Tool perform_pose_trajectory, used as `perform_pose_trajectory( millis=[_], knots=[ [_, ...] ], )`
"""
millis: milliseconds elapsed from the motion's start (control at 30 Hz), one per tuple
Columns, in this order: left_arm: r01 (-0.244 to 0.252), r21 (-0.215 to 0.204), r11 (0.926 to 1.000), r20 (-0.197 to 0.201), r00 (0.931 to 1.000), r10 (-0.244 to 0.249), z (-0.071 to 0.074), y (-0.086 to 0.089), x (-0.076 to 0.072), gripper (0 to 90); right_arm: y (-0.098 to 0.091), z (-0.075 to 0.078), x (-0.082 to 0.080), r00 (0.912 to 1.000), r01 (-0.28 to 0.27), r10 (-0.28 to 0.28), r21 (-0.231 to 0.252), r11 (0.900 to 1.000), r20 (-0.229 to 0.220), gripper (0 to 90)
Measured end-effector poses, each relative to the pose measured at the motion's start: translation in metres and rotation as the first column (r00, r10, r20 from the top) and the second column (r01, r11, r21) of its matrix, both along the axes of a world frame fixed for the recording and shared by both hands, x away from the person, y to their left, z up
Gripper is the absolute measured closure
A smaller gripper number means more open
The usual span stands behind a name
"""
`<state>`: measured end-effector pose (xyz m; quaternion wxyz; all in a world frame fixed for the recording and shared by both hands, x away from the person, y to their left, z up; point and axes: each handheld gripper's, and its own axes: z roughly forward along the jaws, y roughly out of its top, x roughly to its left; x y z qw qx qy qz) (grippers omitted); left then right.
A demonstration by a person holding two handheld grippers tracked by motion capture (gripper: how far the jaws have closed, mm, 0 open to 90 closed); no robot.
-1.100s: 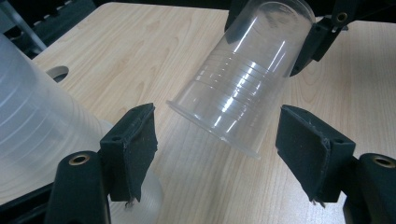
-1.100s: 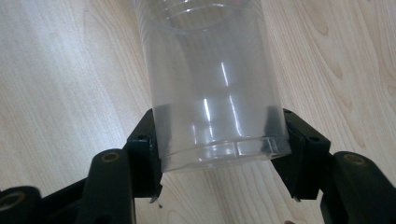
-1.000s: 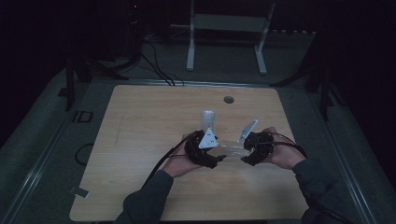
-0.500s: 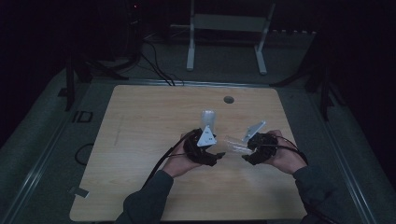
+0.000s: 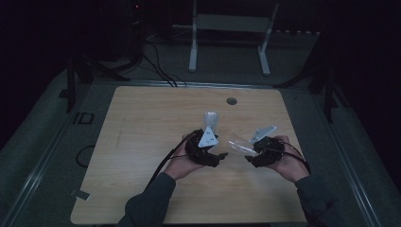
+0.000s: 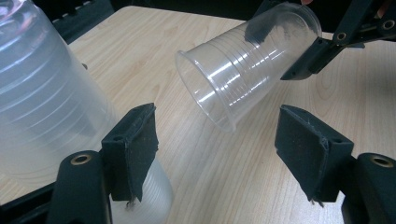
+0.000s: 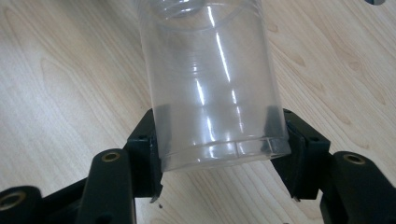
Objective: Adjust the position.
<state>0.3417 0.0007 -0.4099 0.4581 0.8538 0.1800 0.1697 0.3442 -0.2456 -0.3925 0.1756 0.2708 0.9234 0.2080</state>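
Note:
A clear plastic cup (image 5: 238, 144) is held by its base in my right gripper (image 5: 253, 155), which is shut on it; the cup (image 7: 212, 79) lies tilted with its mouth (image 6: 205, 93) turned toward my left gripper. That left gripper (image 5: 215, 156) stands open, its pads (image 6: 133, 144) apart over bare wood with nothing between them. An upside-down stack of frosted cups (image 5: 210, 121) stands on the table just behind the left gripper and close beside its left jaw (image 6: 42, 102).
The wooden table (image 5: 142, 142) has a small round hole (image 5: 231, 100) near its far edge. Beyond the table are a white metal stand (image 5: 231, 28) and black cables (image 5: 158, 71) on the dark floor. The person's forearms enter from the bottom.
The right gripper has turned and lowered the clear cup, so it now points more level toward the left gripper. The left gripper and the stack have stayed put.

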Motion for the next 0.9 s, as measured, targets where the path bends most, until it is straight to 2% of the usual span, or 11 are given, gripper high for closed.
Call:
perform_pose_trajectory(
  millis=[433,667,900],
  knots=[
    [-0.013,-0.019,0.9997,-0.005,0.9999,0.013,0.001,-0.001,0.001,29.4,-0.008,-0.009,-0.006,0.9965,0.069,-0.072,0.079,0.9945,0.042,41.7],
    [-0.014,-0.028,0.9995,0.000,0.9999,0.014,0.001,-0.002,0.001,29.4,-0.012,-0.010,-0.006,0.9919,0.101,-0.109,0.119,0.9877,0.065,41.7],
    [-0.014,-0.038,0.9992,0.004,0.9999,0.014,0.003,-0.004,0.001,29.4,-0.012,-0.016,-0.008,0.9867,0.125,-0.140,0.166,0.9782,0.083,41.7]
  ],
)
